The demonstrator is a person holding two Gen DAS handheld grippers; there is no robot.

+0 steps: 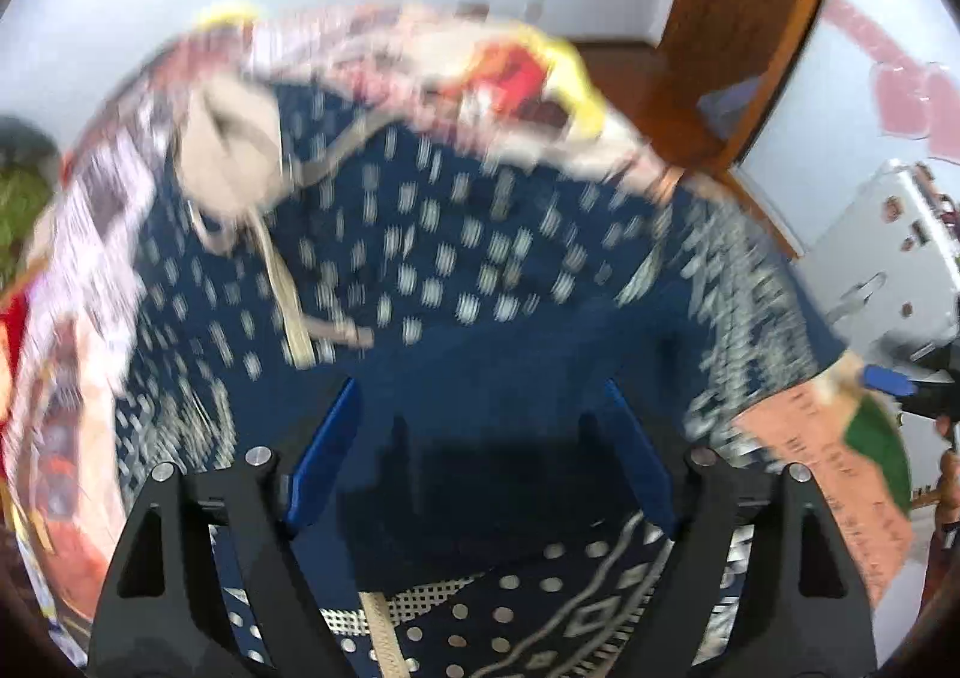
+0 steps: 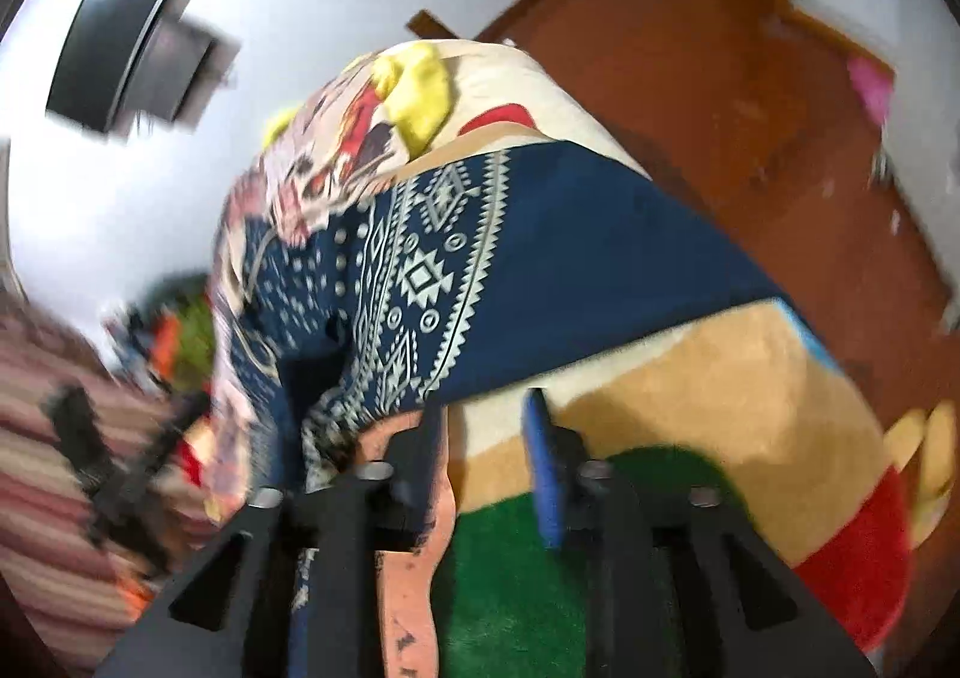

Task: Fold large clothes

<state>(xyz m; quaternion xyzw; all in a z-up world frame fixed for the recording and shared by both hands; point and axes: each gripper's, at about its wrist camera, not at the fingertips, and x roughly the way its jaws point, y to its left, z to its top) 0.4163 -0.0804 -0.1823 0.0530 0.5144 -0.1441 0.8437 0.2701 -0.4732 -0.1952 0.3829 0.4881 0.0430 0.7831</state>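
A large navy garment (image 1: 456, 234) with white dots and geometric bands lies spread on a cartoon-print blanket (image 1: 516, 72). A beige collar and drawstrings (image 1: 234, 162) sit at its upper left. My left gripper (image 1: 480, 420) is open right over the navy cloth, blue pads apart, nothing between them. In the right wrist view the garment (image 2: 540, 270) lies ahead. My right gripper (image 2: 486, 426) is open over the blanket (image 2: 690, 378) at the garment's near edge. Both views are motion-blurred.
A wooden door frame (image 1: 762, 18) and a red-brown floor (image 2: 690, 78) lie beyond the bed. A dark wall unit (image 2: 132, 54) hangs upper left. A striped cloth (image 2: 54, 474) lies left, with the other gripper (image 2: 120, 456) blurred over it.
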